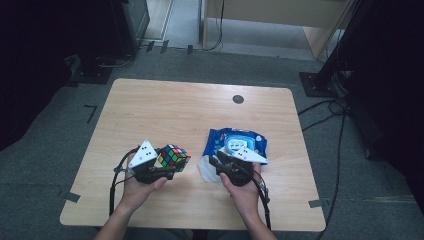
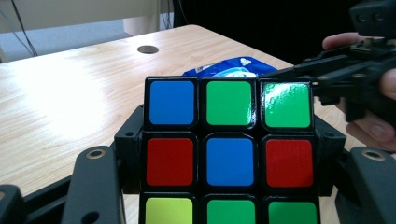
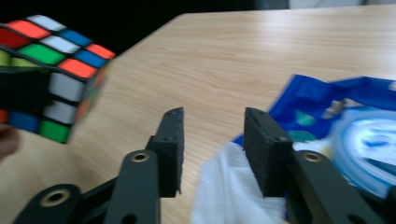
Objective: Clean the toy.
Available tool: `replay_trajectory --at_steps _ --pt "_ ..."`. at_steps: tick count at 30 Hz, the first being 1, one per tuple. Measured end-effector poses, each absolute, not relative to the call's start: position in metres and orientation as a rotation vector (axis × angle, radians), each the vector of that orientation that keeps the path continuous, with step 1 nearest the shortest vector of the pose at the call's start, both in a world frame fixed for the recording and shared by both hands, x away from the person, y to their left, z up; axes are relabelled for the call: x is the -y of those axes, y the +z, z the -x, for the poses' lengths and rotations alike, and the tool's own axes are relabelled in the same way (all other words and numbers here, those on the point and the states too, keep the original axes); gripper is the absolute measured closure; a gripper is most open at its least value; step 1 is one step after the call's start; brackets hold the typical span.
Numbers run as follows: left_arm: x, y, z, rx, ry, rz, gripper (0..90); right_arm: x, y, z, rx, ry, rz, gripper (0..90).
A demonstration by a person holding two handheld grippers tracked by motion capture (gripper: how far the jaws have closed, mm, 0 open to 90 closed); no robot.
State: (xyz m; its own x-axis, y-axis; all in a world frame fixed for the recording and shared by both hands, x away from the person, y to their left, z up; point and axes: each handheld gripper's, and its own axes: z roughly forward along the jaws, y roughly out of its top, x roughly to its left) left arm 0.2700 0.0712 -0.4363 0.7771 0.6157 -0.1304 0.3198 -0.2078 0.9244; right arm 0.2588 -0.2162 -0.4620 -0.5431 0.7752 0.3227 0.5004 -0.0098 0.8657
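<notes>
Looking down from the high view, the table (image 1: pixel 165 107) carries a blue wipes pack (image 1: pixel 235 142) right of centre near the front edge, with a white wipe (image 1: pixel 206 170) lying at its near left corner. The left gripper (image 1: pixel 167 167) holds a cube (image 1: pixel 174 157) just above the wood, left of the pack, and the right gripper (image 1: pixel 220 162) sits over the wipe, its grey plate covering the pack's near edge. Both hands come in from the bottom edge. From the left gripper view, the cube (image 2: pixel 229 154) sits squarely between the black jaws, which are clamped against its two sides; its facing side shows blue, green, red and yellow-green tiles. Behind it lie the pack (image 2: pixel 229 66) and, at the right, the right gripper (image 2: pixel 280 74) in its hand. From the right gripper view, the right gripper (image 3: pixel 212 149) has its jaws apart with a clear gap and nothing pressed between them; the wipe (image 3: pixel 229 191) lies beneath the gap. The pack (image 3: pixel 341 116) is to the right, the cube (image 3: pixel 56 70) up at the left.
</notes>
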Motion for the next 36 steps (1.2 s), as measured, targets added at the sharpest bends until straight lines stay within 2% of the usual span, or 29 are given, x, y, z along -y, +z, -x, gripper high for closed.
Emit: replay_trajectory --at_steps 7,9,11,14,17,19,25,36 --pt "-0.073 -0.437 -0.275 -0.791 0.277 -1.768 34.2 0.178 -0.469 -0.247 -2.201 1.633 -1.215 42.0" --pt "-0.073 -0.438 -0.276 -0.801 0.256 -1.756 34.2 0.168 -0.469 -0.242 -2.226 1.683 -1.171 42.5" --pt "-0.072 -0.438 -0.276 -0.801 0.242 -1.758 34.2 0.16 -0.467 -0.238 -2.215 1.683 -1.103 47.5" --pt "-0.071 -0.438 -0.275 -0.794 0.221 -1.753 34.2 0.158 -0.465 -0.235 -2.176 1.666 -1.018 61.9" --pt "-0.07 -0.438 -0.276 -0.795 0.2 -1.754 34.1 0.166 -0.467 -0.241 -2.15 1.643 -1.101 77.0" --pt "-0.068 -0.439 -0.275 -0.778 0.17 -1.751 34.1 0.174 -0.469 -0.245 -2.113 1.664 -1.177 82.0" --pt "-0.059 -0.441 -0.272 -0.743 0.16 -1.782 34.2 0.185 -0.471 -0.251 -2.084 1.725 -1.228 89.7" --pt "-0.057 -0.446 -0.275 -0.7 0.073 -1.836 34.1 0.195 -0.464 -0.252 -2.059 1.837 -1.16 90.0"
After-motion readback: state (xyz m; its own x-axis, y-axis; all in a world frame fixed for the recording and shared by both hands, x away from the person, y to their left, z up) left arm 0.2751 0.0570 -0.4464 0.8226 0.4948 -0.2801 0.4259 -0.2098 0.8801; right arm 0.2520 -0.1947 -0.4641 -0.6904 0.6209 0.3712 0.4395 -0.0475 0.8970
